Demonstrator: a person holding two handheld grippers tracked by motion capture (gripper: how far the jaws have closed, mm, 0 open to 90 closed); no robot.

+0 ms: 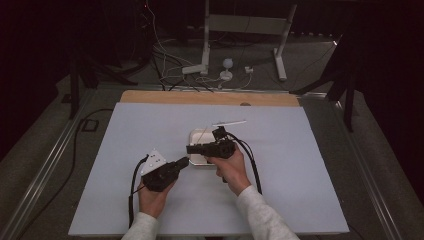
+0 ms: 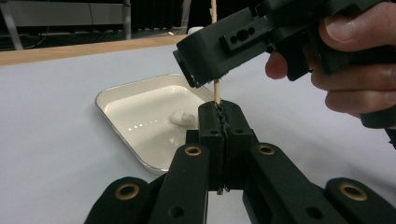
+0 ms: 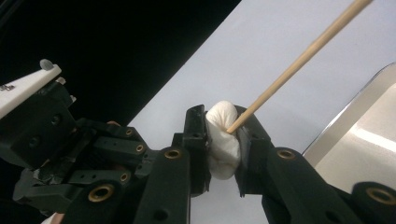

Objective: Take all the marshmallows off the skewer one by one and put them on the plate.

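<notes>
Left hand-held gripper (image 2: 223,122) pinching upright skewer (image 2: 216,91), right hand-held gripper (image 3: 223,140) squeezing marshmallow (image 3: 223,140)

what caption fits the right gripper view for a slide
Right claw squeezes a white marshmallow while a wooden skewer presses into it, beside a white tray.

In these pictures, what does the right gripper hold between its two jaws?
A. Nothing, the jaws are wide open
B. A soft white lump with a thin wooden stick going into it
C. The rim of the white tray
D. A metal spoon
B. In the right gripper view, the right gripper has its jaws pressed on a white lump, and a wooden stick enters it from the upper right.
</notes>
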